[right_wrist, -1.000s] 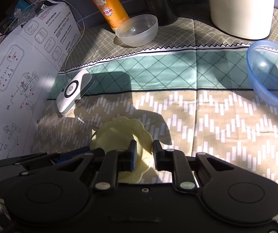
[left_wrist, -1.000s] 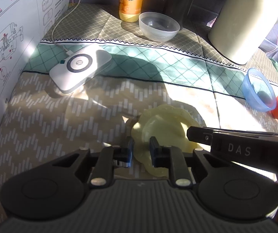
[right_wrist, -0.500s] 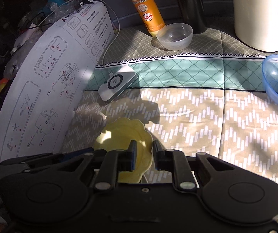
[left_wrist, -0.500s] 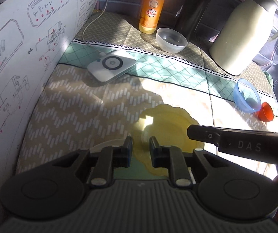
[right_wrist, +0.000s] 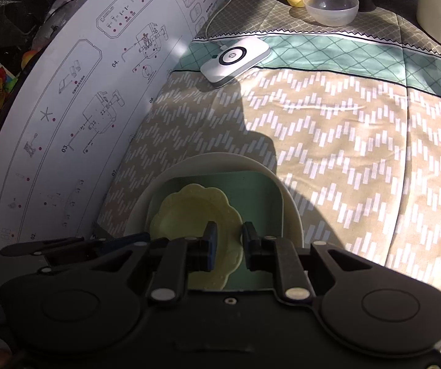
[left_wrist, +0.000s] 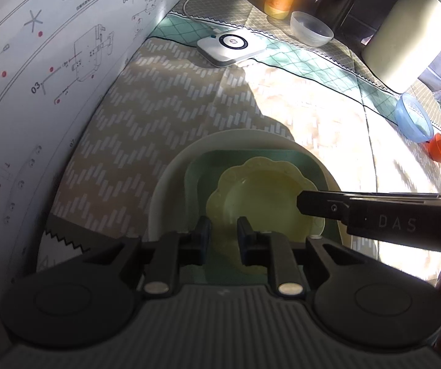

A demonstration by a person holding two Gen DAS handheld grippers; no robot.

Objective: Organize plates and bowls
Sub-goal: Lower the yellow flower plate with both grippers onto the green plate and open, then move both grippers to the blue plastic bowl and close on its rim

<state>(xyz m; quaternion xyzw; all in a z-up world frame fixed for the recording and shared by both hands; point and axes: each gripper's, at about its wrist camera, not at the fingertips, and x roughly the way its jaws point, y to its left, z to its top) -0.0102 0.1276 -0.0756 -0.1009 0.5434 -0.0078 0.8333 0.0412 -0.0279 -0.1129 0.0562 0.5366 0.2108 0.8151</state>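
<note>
I see a pale yellow scalloped plate (left_wrist: 260, 196) on a green square plate (left_wrist: 202, 169), inside a cream round plate (left_wrist: 165, 190); the cloth (right_wrist: 343, 141) has beige-and-white chevrons.

Both tongs have carried the yellow scalloped plate (left_wrist: 260, 196) back along the patterned cloth (right_wrist: 343, 141), away from the white charger pad (left_wrist: 232, 44) and clear bowl (left_wrist: 311, 28). A second ago it was over bare cloth; now it is over a green square plate (left_wrist: 202, 172) nested in a white round plate (left_wrist: 171, 184), both newly in view
</note>
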